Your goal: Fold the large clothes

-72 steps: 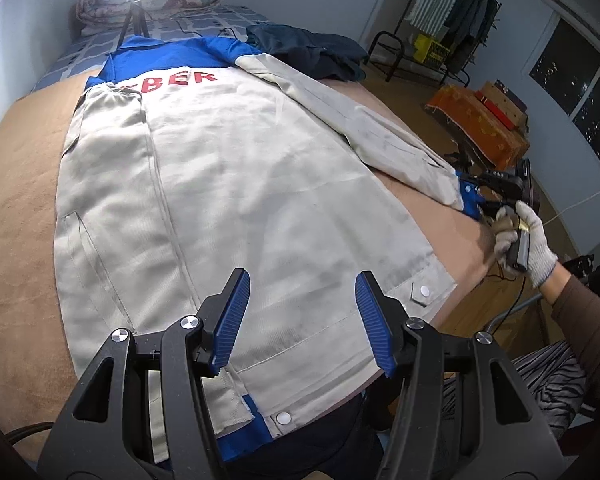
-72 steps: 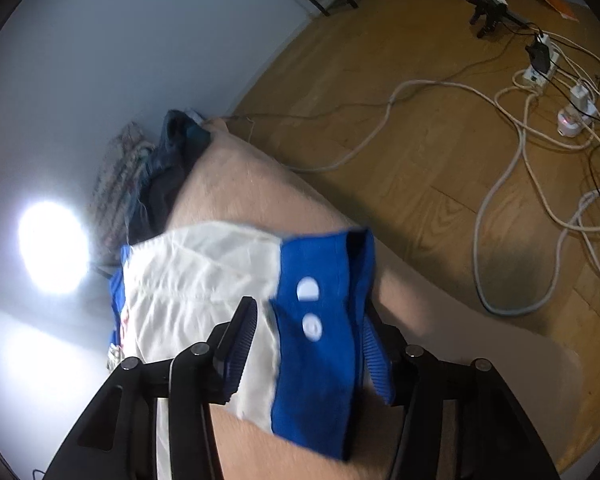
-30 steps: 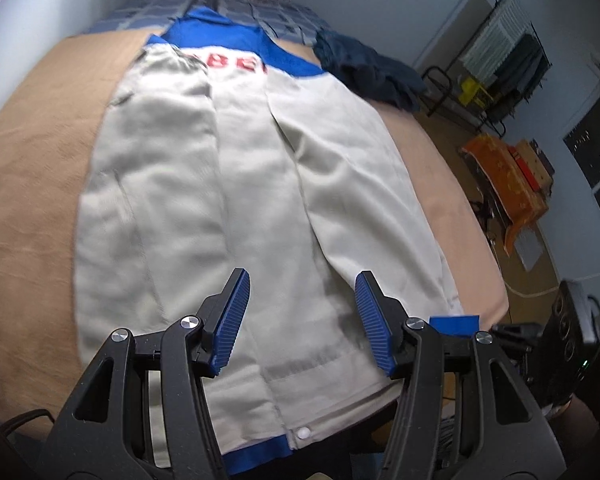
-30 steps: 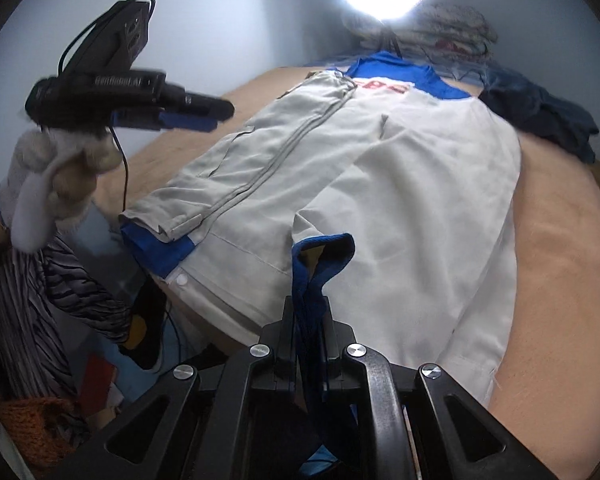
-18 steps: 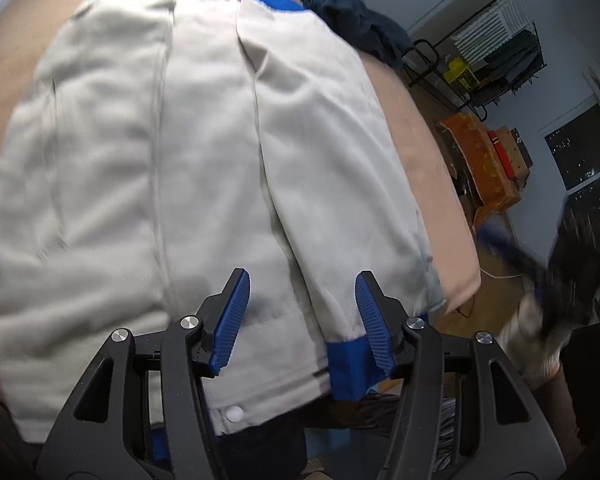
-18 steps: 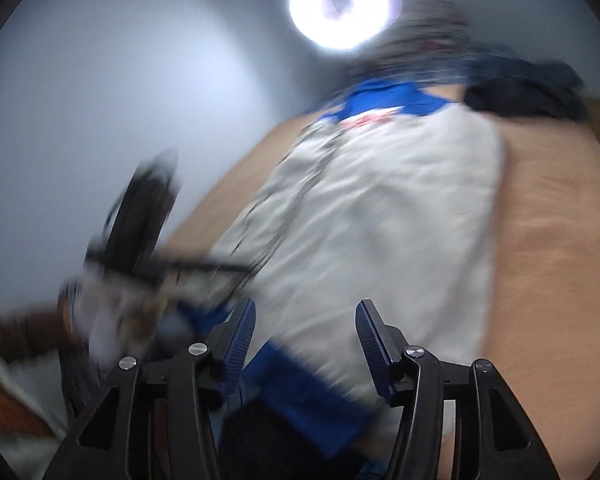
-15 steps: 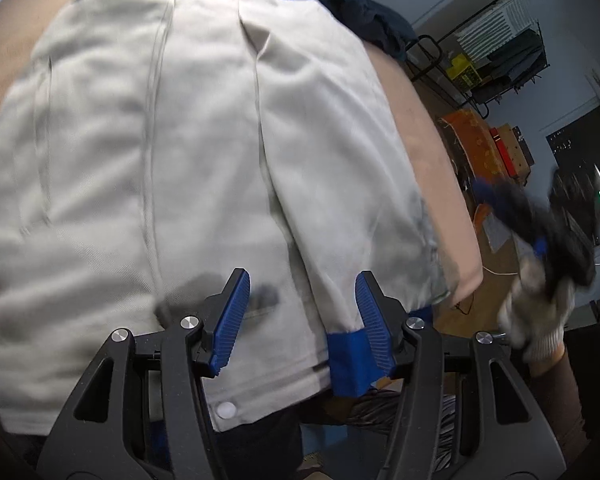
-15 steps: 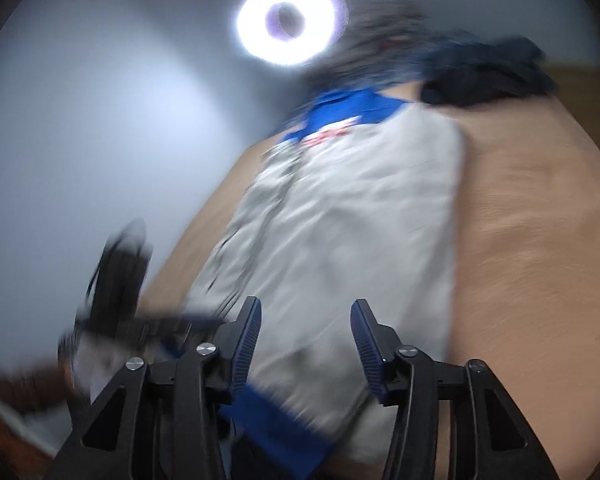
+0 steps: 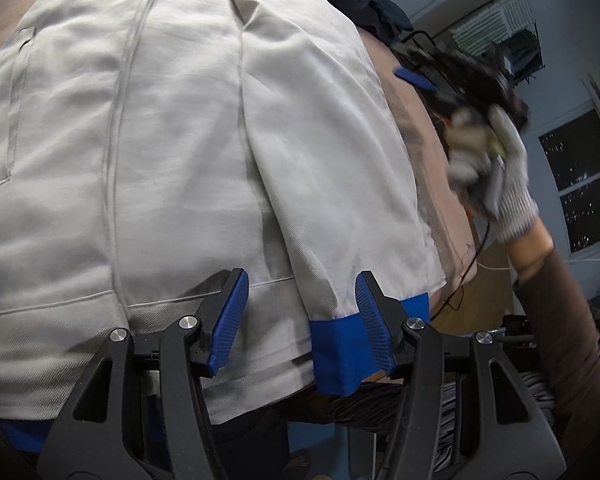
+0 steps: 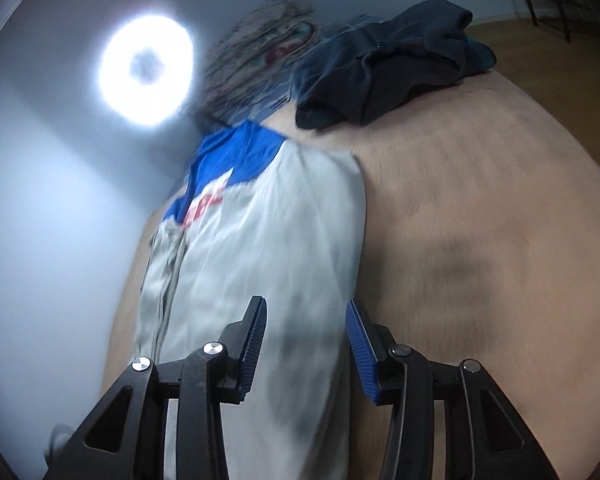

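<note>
Left wrist view: the jacket (image 9: 180,140) lay flat on the bed (image 9: 416,120), pale grey, lightly creased. One sleeve (image 9: 320,160) was folded in lengthwise over the body, its blue cuff (image 9: 336,356) reaching past the hem at the near edge. The left gripper (image 9: 298,320) hovered over the hem with jaws apart, holding nothing. The right hand (image 9: 496,176), gloved, was raised beside the bed and blurred.

Right wrist view: the right gripper (image 10: 306,344) was spread wide and empty above the jacket's right edge. The blue collar (image 10: 236,152) lay at the far end. A dark garment (image 10: 388,80) sat apart beyond it.

Judgement: sleeves appeared folded in; the crosswise folds of the body remained.
</note>
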Available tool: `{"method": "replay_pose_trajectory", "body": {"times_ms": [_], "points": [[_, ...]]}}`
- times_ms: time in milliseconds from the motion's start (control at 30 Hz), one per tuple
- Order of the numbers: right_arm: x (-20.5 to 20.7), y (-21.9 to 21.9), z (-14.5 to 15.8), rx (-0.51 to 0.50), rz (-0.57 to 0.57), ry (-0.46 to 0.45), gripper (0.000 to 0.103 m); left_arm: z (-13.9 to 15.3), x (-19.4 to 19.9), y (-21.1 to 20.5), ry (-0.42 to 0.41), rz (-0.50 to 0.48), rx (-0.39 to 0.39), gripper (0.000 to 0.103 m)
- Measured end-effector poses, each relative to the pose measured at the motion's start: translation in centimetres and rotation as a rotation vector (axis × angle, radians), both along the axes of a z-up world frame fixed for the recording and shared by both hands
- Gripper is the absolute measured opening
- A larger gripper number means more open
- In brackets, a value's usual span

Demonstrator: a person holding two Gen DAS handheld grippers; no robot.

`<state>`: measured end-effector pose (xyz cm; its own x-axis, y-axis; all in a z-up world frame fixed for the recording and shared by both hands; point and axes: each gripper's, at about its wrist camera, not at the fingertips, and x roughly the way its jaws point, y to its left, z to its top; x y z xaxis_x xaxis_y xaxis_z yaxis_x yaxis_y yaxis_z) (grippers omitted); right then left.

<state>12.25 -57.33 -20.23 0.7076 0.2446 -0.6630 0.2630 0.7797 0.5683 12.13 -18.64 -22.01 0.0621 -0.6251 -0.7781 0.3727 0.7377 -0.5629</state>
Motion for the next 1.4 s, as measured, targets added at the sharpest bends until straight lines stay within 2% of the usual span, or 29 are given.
{"method": "replay_pose_trajectory", "body": {"times_ms": [100,167,200,233,267,433,533,633,667,700,733,833,867,900,933,967,1033,1167,1267,1333,1400], "points": [[2.7,-1.0,-1.4,0.017,-0.014,0.022,0.042,-0.5,0.2,-0.6,0.036,-0.026,-0.009,0.038],[4.1,-1.3,-2.2,0.034,-0.007,0.041,0.030,-0.9,0.0,-1.3,0.053,-0.044,-0.008,0.025],[4.7,-1.3,-2.6,0.040,-0.004,0.046,0.017,-1.1,-0.2,-1.5,0.050,-0.055,-0.001,0.014],[5.2,-1.3,-2.8,0.041,-0.001,0.044,0.003,-1.1,-0.4,-1.6,0.047,-0.060,0.002,0.012],[5.5,-1.2,-2.7,0.029,0.002,0.038,0.000,-1.0,-0.5,-1.7,0.041,-0.064,0.001,0.010],[6.1,-1.0,-0.9,-0.111,-0.006,0.028,0.000,-0.4,-1.6,-2.3,0.051,-0.062,-0.030,0.005],[6.3,-2.3,0.4,-0.120,-0.056,-0.011,0.000,-0.3,-2.0,-3.4,0.057,-0.072,-0.040,0.005],[6.7,-3.2,0.6,-0.073,-0.065,-0.024,0.002,0.3,-2.2,-3.3,0.033,-0.075,-0.029,0.005],[6.9,-3.5,0.2,-0.043,-0.066,-0.010,0.007,0.4,-2.0,-2.9,0.034,-0.073,-0.030,0.005],[7.1,-3.9,-0.3,-0.018,-0.070,0.015,0.036,0.6,-2.0,-3.0,0.033,-0.071,-0.029,0.005],[7.2,-4.2,-0.9,0.009,-0.077,0.040,0.052,0.5,-2.0,-2.9,0.032,-0.073,-0.025,0.005],[7.7,-4.6,-2.5,0.054,-0.079,0.064,0.052,0.1,-2.1,-2.5,0.038,-0.075,-0.017,0.005],[7.9,-4.7,-3.0,0.074,-0.070,0.069,0.049,0.0,-2.0,-2.5,0.036,-0.078,-0.013,0.005],[8.1,-4.6,-3.4,0.088,-0.060,0.065,0.032,0.1,-2.0,-2.5,0.035,-0.079,-0.012,0.005],[8.4,-4.4,-3.8,0.098,-0.045,0.060,0.008,0.4,-2.0,-2.6,0.036,-0.080,-0.012,0.005],[8.6,-4.2,-3.9,0.096,-0.037,0.058,0.000,0.5,-2.0,-2.6,0.035,-0.082,-0.014,0.005],[9.0,-3.7,-3.4,0.043,-0.037,0.047,0.000,0.6,-1.6,-3.7,0.044,-0.077,-0.027,0.005],[10.3,-2.9,-0.6,-0.114,-0.023,0.035,0.000,0.7,-1.5,-4.8,0.062,-0.074,-0.063,0.005],[11.4,-2.9,0.1,-0.194,-0.028,0.037,0.000,0.6,-1.8,-6.1,0.034,-0.093,-0.046,0.005],[12.0,-3.0,-0.8,-0.182,-0.029,0.058,0.000,0.4,-2.1,-6.5,0.022,-0.102,-0.026,0.005],[12.1,-3.2,-1.8,-0.139,-0.024,0.091,0.008,0.3,-2.2,-6.5,0.025,-0.101,-0.018,0.005]]}}
